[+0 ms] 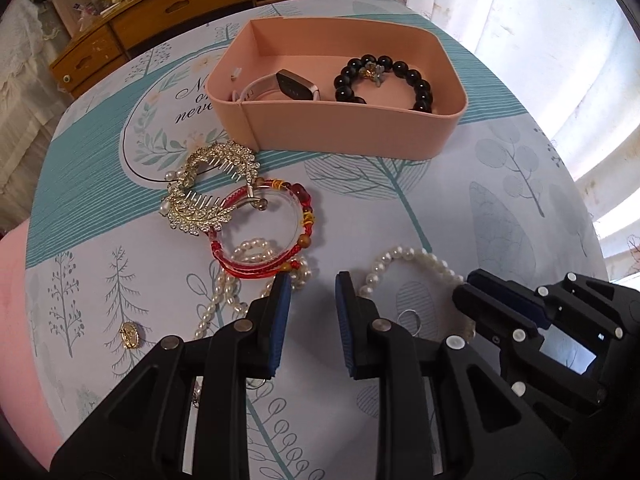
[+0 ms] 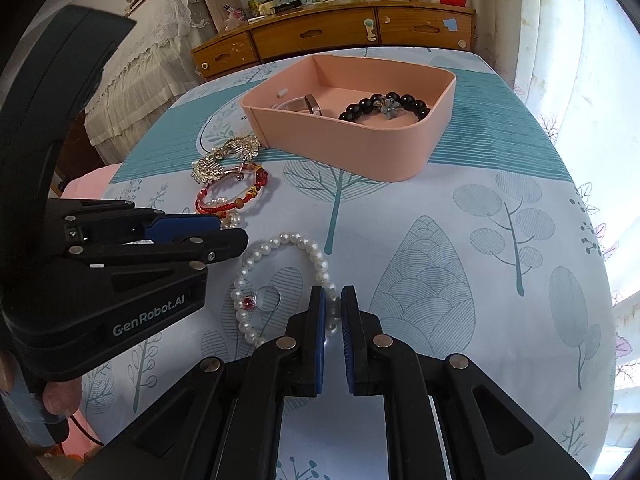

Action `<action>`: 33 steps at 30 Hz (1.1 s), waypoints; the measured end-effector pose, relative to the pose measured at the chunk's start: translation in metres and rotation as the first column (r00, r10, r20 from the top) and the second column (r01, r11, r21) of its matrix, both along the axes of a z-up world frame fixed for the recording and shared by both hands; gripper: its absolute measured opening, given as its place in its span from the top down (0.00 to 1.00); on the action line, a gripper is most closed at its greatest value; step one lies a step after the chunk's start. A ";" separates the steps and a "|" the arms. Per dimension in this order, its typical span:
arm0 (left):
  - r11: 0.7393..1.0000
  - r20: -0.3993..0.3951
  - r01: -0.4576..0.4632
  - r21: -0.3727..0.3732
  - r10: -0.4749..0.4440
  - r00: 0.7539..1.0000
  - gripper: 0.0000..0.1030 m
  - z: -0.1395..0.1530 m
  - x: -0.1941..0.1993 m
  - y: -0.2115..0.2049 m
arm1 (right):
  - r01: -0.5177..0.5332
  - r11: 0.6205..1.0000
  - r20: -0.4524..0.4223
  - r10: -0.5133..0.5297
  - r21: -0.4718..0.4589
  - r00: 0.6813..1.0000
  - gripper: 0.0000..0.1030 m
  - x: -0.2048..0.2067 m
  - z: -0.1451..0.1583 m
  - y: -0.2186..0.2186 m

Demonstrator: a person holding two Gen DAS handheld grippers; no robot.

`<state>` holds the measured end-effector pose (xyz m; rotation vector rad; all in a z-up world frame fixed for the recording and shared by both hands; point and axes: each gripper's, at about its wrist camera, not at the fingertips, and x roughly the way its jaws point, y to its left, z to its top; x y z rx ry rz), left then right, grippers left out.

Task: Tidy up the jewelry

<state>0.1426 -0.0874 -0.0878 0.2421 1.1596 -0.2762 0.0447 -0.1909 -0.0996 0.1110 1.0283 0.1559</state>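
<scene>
Near the bottom centre of the right wrist view, your right hand-held gripper [image 2: 333, 300] has its jaws nearly closed around the bead strand of the pearl bracelet [image 2: 280, 280], which lies on the desk [image 2: 480, 280]; whether the pads truly pinch it I cannot tell. A ring [image 2: 266, 298] sits inside that loop, so a clean lift should leave it behind. Your left hand-held gripper [image 1: 312, 284] is released, jaws apart, at lower centre of its own view, just short of the red bangle [image 1: 264, 232] and the gold hair comb [image 1: 212, 188], probably lined up for them. Toward the top centre, the pink box [image 1: 340, 136] already holds a black bead bracelet [image 1: 384, 80] and a watch [image 1: 288, 88], which suggests it is the destination
</scene>
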 end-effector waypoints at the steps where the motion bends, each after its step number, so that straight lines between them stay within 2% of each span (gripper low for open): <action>1: 1.000 -0.005 -0.007 -0.003 0.007 1.000 0.80 0.000 0.001 0.000 | 0.000 1.000 0.000 0.000 0.006 1.000 0.92 0.000 0.000 -0.001; 7: 0.999 -0.025 -0.028 -0.014 0.028 0.999 0.80 0.001 0.003 0.003 | -0.004 1.000 0.003 0.003 0.030 1.000 0.92 0.000 -0.001 -0.005; 11: 0.999 -0.017 -0.038 0.001 0.038 0.999 0.71 -0.001 0.007 0.000 | -0.006 0.999 0.008 0.005 0.040 1.000 0.92 0.000 -0.002 -0.007; 14: 0.999 -0.008 -0.051 0.018 0.051 0.999 0.69 -0.003 0.009 -0.003 | -0.007 0.999 0.010 0.006 0.041 1.000 0.92 0.000 -0.002 -0.007; 18: 0.998 -0.017 -0.066 -0.012 0.066 0.998 0.70 -0.003 0.014 0.000 | -0.006 0.999 0.011 0.005 0.036 1.000 0.92 0.000 -0.002 -0.006; 19: 0.997 -0.024 -0.068 -0.023 0.067 0.997 0.76 -0.003 0.015 0.002 | -0.005 0.999 0.012 0.005 0.033 1.000 0.92 0.000 -0.002 -0.006; 20: 0.997 -0.034 -0.062 -0.045 0.060 0.998 0.88 -0.003 0.016 0.004 | -0.005 1.000 0.013 0.005 0.031 1.000 0.92 0.000 -0.002 -0.006; 22: 0.997 -0.034 -0.064 -0.045 0.063 0.997 0.97 -0.002 0.016 0.008 | -0.005 0.999 0.016 0.005 0.032 1.000 0.92 0.000 -0.003 -0.006; 28: 0.992 -0.033 -0.068 -0.106 0.065 0.997 0.98 0.005 0.009 0.023 | -0.008 1.000 0.015 0.008 0.014 1.000 0.93 0.003 -0.002 -0.003; 33: 0.980 0.013 -0.064 -0.189 0.068 0.998 0.98 0.045 -0.006 0.040 | 0.010 1.000 0.042 -0.010 0.017 0.999 0.93 0.002 0.014 -0.004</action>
